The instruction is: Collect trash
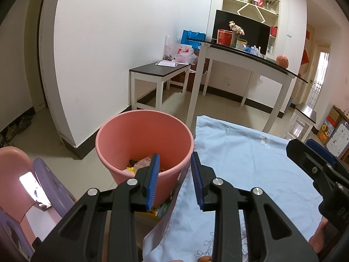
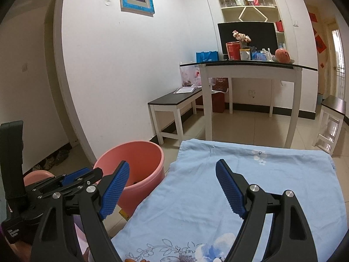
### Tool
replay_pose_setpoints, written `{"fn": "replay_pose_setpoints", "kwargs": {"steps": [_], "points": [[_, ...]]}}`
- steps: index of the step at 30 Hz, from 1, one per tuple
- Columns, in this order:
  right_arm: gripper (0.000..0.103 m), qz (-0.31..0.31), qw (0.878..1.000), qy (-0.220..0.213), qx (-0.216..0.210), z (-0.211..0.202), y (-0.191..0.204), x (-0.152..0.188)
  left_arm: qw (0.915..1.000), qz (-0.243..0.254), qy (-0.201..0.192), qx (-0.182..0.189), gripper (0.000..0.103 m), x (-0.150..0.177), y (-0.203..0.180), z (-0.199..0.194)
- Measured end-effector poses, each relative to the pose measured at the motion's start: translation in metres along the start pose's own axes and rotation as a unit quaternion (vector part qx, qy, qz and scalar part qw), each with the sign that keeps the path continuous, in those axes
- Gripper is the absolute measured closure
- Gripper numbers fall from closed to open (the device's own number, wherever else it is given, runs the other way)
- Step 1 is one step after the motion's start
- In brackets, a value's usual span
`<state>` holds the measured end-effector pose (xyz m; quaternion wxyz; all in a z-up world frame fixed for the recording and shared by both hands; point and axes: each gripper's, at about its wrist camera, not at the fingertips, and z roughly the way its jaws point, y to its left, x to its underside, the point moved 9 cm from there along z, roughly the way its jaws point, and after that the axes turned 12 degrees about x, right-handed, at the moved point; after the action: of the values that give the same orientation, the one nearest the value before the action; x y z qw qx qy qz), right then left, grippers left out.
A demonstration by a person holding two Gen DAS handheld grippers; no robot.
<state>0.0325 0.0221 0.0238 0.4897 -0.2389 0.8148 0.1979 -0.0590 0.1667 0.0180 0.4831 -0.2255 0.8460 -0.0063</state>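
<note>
A pink trash bin [image 1: 139, 137] stands on the floor left of the table; it also shows in the right wrist view [image 2: 139, 159]. Wrappers and scraps [image 1: 141, 163] lie in its bottom. My left gripper [image 1: 175, 163] hovers over the bin's near right rim and the edge of the light blue cloth [image 1: 250, 159], jaws apart and empty. My right gripper [image 2: 172, 172] is wide open and empty above the cloth [image 2: 261, 185]. The left gripper [image 2: 82, 174] shows at the left of the right wrist view. A small brown scrap [image 1: 205, 258] lies on the cloth at the bottom edge.
Pink and purple plastic stools [image 1: 32, 185] stand left of the bin. A white dining table [image 1: 250, 59] with a red box, a mug and flowers stands behind. A dark-topped bench [image 1: 159, 69] runs along the wall. A small stool [image 2: 331, 120] is at the right.
</note>
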Motion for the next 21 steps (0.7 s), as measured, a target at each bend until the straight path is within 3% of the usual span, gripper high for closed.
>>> {"fn": "replay_pose_setpoints", "kwargs": {"steps": [21], "points": [[0.023,-0.001,1.0,-0.004,0.002,-0.0065,0.0012,-0.002,1.0,0.007,0.001,0.002,0.073,0.0028,-0.0075,-0.0097]]}}
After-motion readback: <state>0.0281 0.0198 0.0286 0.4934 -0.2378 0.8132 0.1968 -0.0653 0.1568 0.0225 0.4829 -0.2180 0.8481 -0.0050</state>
